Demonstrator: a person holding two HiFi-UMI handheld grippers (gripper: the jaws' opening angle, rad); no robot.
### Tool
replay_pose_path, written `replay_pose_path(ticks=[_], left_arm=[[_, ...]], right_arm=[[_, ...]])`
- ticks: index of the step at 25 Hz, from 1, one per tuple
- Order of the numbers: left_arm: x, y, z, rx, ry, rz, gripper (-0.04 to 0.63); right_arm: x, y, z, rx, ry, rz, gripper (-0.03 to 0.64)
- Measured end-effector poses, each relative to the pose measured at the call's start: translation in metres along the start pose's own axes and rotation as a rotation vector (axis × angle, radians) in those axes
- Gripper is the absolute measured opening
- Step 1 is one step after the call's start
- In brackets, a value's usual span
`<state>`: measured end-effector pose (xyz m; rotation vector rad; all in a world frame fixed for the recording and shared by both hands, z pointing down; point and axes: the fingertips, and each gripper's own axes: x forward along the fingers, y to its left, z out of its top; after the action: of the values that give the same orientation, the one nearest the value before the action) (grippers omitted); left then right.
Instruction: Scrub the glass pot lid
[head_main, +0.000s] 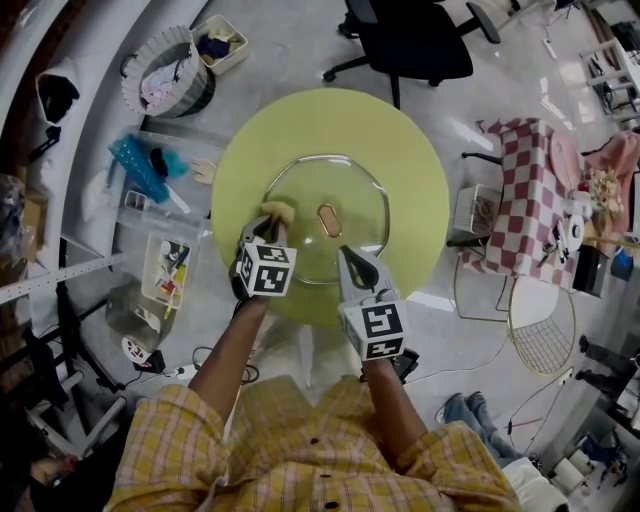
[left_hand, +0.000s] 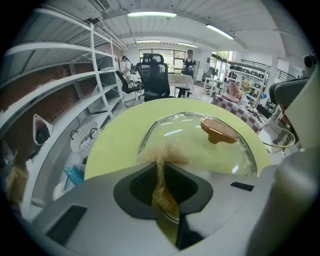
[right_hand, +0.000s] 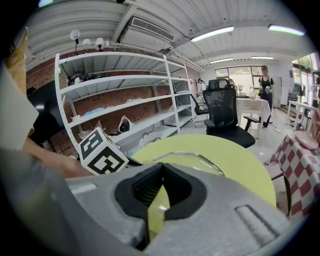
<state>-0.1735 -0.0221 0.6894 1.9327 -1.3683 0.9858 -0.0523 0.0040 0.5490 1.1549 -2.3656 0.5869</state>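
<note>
Forearms (head_main: 228, 352) reach forward; your left gripper (head_main: 262, 230) pinches a tan scrub pad (head_main: 278, 211) against the glass pot lid (head_main: 330, 178), your right gripper (head_main: 346, 258) clamps its near rim.

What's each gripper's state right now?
Left gripper: closed on the scrub pad.
Right gripper: closed, apparently pinching the rim of the glass pot lid.

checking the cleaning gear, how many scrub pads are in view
1: a tan scrub pad, pinched in the left gripper and pressed on the left edge of the glass lid on the green table. More may be hidden in the floor clutter.
</note>
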Motion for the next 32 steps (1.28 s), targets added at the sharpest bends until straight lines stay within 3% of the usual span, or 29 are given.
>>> replay_pose_path(ticks=[13, 32], left_arm=[[0.004, 0.029, -0.005, -0.062, 0.027, 0.038, 0.041], [0.024, 0.033, 0.029, -0.036, 0.03, 0.069, 0.041]], right_arm=[[0.004, 0.008, 0.001, -0.015, 0.011, 0.02, -0.002], [0.009, 0.0, 0.005, -0.012, 0.012, 0.031, -0.002]])
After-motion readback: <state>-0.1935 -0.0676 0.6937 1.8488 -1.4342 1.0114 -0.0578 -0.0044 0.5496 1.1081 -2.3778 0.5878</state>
